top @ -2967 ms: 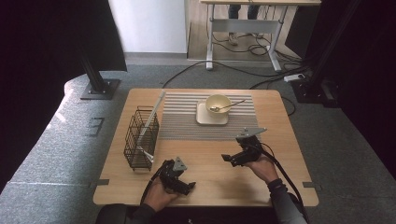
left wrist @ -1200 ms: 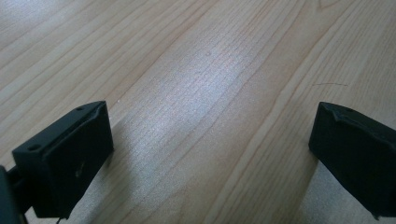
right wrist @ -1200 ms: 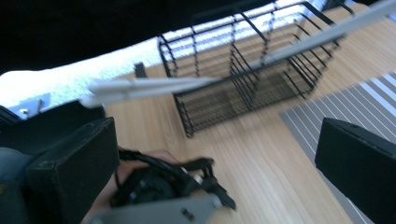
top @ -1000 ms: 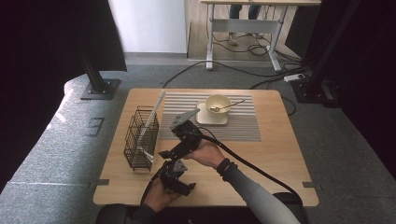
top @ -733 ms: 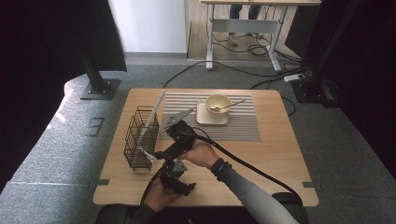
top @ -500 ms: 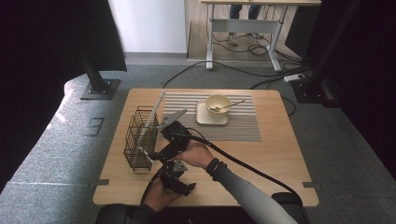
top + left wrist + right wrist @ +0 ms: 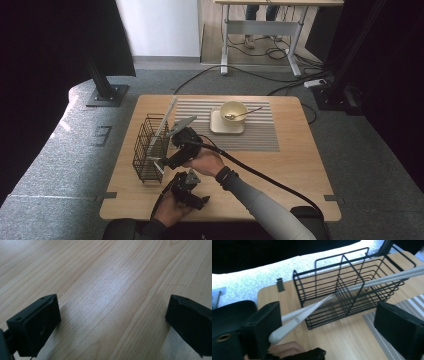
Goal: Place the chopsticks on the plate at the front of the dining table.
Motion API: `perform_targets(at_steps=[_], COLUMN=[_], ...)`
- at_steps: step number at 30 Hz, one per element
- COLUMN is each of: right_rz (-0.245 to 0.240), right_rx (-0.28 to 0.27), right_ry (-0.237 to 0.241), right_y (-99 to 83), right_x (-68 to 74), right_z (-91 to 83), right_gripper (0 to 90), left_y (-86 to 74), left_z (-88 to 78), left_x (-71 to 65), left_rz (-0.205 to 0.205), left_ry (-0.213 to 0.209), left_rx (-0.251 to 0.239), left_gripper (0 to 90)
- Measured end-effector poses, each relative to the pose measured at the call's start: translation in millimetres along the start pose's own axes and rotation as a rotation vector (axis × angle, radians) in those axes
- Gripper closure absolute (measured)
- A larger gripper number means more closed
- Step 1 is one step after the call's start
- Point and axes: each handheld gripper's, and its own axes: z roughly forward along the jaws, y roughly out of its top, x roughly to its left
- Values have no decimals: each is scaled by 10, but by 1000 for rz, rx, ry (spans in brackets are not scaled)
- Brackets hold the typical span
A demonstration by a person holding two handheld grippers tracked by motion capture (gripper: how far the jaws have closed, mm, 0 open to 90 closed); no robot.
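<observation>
Pale smooth chopsticks [image 7: 317, 307], far ends cut off at frame's right, lying through black wire basket [image 7: 352, 290]; handle ends between right gripper [image 7: 329, 325], matte jaws wide, just closing slightly, unclamped. Left gripper [image 7: 112, 322] wide over wood-grain table [image 7: 112, 277].

A black wire basket [image 7: 150, 150] stands at the left of the wooden tabletop [image 7: 280, 170], with two long pale chopsticks [image 7: 317, 306] lying slantwise through it, ends jutting past its near side. To its right lies a striped placemat [image 7: 260, 135] bearing a square plate [image 7: 220, 127], a round bowl [image 7: 234, 110] and a spoon [image 7: 247, 112] resting in the bowl.
</observation>
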Motion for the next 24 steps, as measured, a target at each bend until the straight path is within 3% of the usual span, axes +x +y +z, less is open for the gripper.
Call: perform_targets(at_steps=[4,5,7,10,11,12,16,17,24], right_rz=[5,2,1,-4,-4,-3,-2,-6,-4], right_rx=[0,9,11,1,1,-13,-23,-28,-34], right_ry=[-34,-45,-49,-58,-58,-54,-45,-42,-29], right_y=[-25,-43,-51,-66,-66,-62,-59,-64,-75], right_x=[-57,-81,-89,-111,-111,-113,-113,-119,-144], right_z=[62,92,104,122,122,120,118,116,133], right_gripper=[168,268,308,485,485,557,658,719,808], left_y=[0,-1,0,1,1,1,1,1,1], left_z=[-1,1,0,-2,-2,0,-2,-1,-1], left_x=[-3,-2,0,2,4,2,0,1,-1], left_rz=[-3,-1,1,5,7,4,2,4,0], left_ry=[1,1,1,1,1,0,1,1,2], left_rx=[0,-1,0,2,3,0,1,1,0], left_gripper=[0,0,0,0,0,0,0,0,0])
